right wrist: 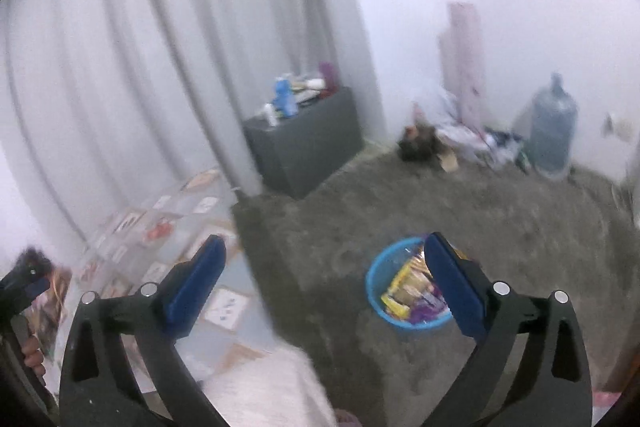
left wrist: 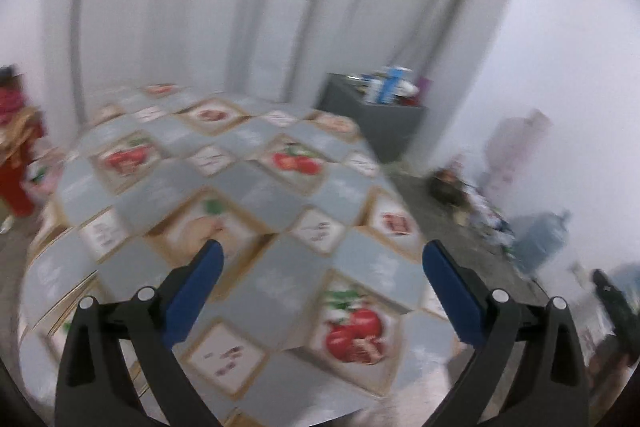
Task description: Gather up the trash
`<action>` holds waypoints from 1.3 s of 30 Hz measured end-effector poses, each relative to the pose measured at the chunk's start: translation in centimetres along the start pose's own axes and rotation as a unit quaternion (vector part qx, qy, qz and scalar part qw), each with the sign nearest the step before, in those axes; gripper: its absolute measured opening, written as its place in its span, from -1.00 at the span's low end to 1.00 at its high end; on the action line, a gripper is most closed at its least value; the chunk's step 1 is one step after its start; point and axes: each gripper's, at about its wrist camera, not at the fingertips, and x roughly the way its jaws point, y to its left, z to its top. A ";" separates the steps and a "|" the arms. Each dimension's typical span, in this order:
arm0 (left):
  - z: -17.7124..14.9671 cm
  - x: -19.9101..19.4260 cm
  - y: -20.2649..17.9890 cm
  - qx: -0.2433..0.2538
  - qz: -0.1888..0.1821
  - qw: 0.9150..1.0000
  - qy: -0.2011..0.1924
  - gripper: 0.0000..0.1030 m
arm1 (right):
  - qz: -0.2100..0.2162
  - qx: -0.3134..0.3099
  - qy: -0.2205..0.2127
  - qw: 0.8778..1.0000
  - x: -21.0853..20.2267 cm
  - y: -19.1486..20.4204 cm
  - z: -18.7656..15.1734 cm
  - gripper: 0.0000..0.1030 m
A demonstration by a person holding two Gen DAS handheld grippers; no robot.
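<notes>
My left gripper point(left wrist: 322, 255) is open and empty above a table covered with a fruit-patterned cloth point(left wrist: 256, 187); I see no loose trash on the cloth. My right gripper point(right wrist: 324, 251) is open and empty, held above the floor beside the table edge point(right wrist: 224, 251). A blue basket point(right wrist: 376, 291) stands on the grey carpet below it, holding several yellow and purple wrappers point(right wrist: 408, 291); the right finger point(right wrist: 452, 283) hides its right side. The other gripper point(right wrist: 24, 287) shows at the left edge of the right wrist view, with a patterned wrapper-like thing beside it. Both views are blurred.
A dark grey cabinet point(right wrist: 308, 143) with bottles and clutter on top stands by the white curtain point(right wrist: 160, 47). A large water jug point(right wrist: 554, 127) and a pile of clutter point(right wrist: 460, 135) lie against the far wall. A red object point(left wrist: 16, 147) is left of the table.
</notes>
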 end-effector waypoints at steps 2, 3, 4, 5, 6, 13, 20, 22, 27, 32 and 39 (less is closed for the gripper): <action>-1.2 -0.3 0.7 -0.012 0.044 0.999 -0.008 0.89 | 0.004 -0.038 0.000 0.999 0.4 2.4 0.0 0.85; -1.9 -0.6 0.8 -0.013 0.075 0.997 -0.017 0.90 | 0.001 -0.064 -0.003 0.998 0.4 3.7 -0.2 0.85; -2.3 -1.0 0.9 -0.014 0.099 0.995 -0.026 0.89 | 0.002 -0.083 -0.007 0.997 0.1 4.5 -0.5 0.85; -3.0 -1.3 0.9 -0.016 0.130 0.990 -0.043 0.89 | 0.004 -0.106 -0.013 0.994 -0.1 5.7 -0.8 0.85; -3.7 -1.7 0.9 -0.019 0.148 0.987 -0.055 0.89 | 0.002 -0.119 -0.018 0.993 -0.3 6.5 -1.3 0.85; -6.4 -0.8 0.4 -0.015 0.218 0.976 -0.010 0.89 | -0.076 -0.197 0.016 0.977 0.6 10.7 -5.9 0.85; -8.5 1.1 -1.6 -0.003 0.194 0.978 0.075 0.89 | -0.072 -0.194 0.081 0.975 2.1 10.2 -7.5 0.85; -8.9 1.4 -2.5 0.009 0.192 0.978 0.081 0.89 | -0.071 -0.191 0.090 0.975 2.2 10.1 -7.6 0.85; -9.9 1.9 -4.2 0.030 0.182 0.978 0.094 0.89 | -0.085 -0.194 0.098 0.972 2.0 10.3 -7.9 0.85; -10.1 2.0 -5.2 0.048 0.180 0.978 0.093 0.89 | -0.096 -0.187 0.106 0.972 1.9 9.5 -8.0 0.85; -10.2 2.1 -5.7 0.058 0.179 0.977 0.096 0.89 | -0.112 -0.179 0.118 0.970 2.0 8.4 -8.1 0.85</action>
